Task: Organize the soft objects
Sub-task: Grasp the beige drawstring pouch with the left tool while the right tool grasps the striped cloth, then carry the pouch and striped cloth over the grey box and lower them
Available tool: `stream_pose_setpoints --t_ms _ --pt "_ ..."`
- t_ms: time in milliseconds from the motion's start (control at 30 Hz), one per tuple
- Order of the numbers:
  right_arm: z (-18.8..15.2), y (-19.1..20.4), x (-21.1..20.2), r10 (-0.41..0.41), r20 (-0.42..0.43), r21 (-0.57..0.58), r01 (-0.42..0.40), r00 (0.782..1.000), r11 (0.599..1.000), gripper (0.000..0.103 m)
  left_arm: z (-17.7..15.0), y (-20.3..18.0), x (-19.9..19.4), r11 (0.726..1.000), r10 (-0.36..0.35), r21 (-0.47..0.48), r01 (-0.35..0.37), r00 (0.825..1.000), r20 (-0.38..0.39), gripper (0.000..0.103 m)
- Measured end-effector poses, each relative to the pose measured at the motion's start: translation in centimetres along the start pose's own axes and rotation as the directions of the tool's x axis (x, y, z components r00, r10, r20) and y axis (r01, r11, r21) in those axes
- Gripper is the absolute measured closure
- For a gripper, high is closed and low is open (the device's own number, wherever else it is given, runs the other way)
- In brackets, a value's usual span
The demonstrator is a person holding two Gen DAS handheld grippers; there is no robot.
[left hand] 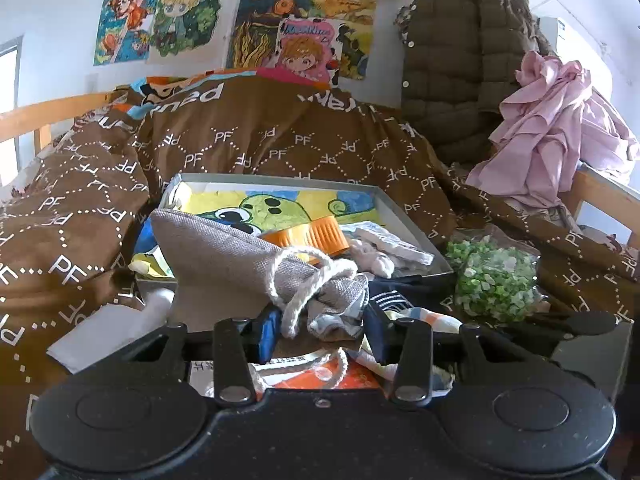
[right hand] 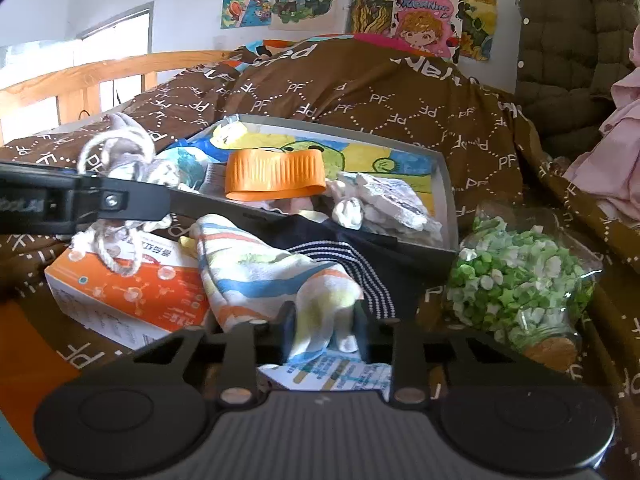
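So the right gripper (right hand: 324, 330) has its jaws pinched in tight on the end of a striped sock (right hand: 276, 280), a soft cotton thing with orange, blue and yellow bands on white. The sock drapes over the corner of an orange and white carton (right hand: 132, 300) and lies against a navy sock (right hand: 360, 256) with thin white stripes.

The left gripper (left hand: 320, 330) sits about half closed around the gathered neck of a grey drawstring pouch (left hand: 224, 252). It's coarse woven stuff, kind of burlap-looking, with a thick twisted white cord (left hand: 304, 284) looped at the mouth. The pouch hangs up in front of the tray, and the cord trails down onto the carton.

Behind all that is a shallow grey tray (right hand: 444, 196) with a bright cartoon frog picture lining it. Inside: a ribbed orange plastic band (right hand: 276, 174) and some crumpled pale socks (right hand: 384, 204). Just beside the tray's right corner lies a clear jar (right hand: 520, 284) packed with green and white bits, cork stopper toward the camera.

Everything sits on a brown quilt (left hand: 280, 148) printed with white dotted diamonds and "PF". Wooden bed rail (right hand: 100, 72) on the left, cartoon posters (left hand: 180, 16) on the white wall, an olive puffer jacket (left hand: 460, 64) and a pink garment (left hand: 548, 128) heaped on the right.
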State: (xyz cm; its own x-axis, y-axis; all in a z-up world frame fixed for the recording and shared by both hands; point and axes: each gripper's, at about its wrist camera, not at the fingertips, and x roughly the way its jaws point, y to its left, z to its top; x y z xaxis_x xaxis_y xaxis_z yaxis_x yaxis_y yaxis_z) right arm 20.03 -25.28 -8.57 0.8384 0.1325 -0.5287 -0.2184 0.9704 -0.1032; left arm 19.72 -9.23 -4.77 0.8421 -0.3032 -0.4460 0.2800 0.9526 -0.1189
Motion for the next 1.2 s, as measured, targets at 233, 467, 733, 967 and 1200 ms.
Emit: stream_pose_setpoints --t_ms 233,467,733,967,1200 --pt "0.1 -0.9 -0.6 -0.025 0.030 0.019 0.024 0.999 1.000 0.089 0.1 -1.4 -1.7 0.999 -0.032 0.011 0.032 0.999 0.028 0.059" --pt "0.7 -2.3 -2.3 -0.095 0.110 0.034 0.092 0.989 0.995 0.090 -0.7 -3.1 -3.5 0.997 -0.073 0.021 0.073 0.997 0.030 0.060" --pt "1.5 -3.8 -4.8 -0.149 0.209 0.061 0.139 0.967 0.988 0.090 -1.4 -4.3 -5.2 0.990 -0.137 0.017 0.137 0.991 0.005 0.060" --pt "2.6 -4.1 -6.3 -0.154 0.291 0.053 0.145 0.944 0.988 0.090 -0.6 -4.2 -6.2 0.986 -0.166 0.003 0.166 0.986 -0.013 0.060" --pt "4.7 -3.6 -7.7 -0.114 0.414 0.031 0.111 0.903 0.993 0.090 2.8 -3.2 -6.0 0.986 -0.169 0.000 0.169 0.985 0.031 0.060"
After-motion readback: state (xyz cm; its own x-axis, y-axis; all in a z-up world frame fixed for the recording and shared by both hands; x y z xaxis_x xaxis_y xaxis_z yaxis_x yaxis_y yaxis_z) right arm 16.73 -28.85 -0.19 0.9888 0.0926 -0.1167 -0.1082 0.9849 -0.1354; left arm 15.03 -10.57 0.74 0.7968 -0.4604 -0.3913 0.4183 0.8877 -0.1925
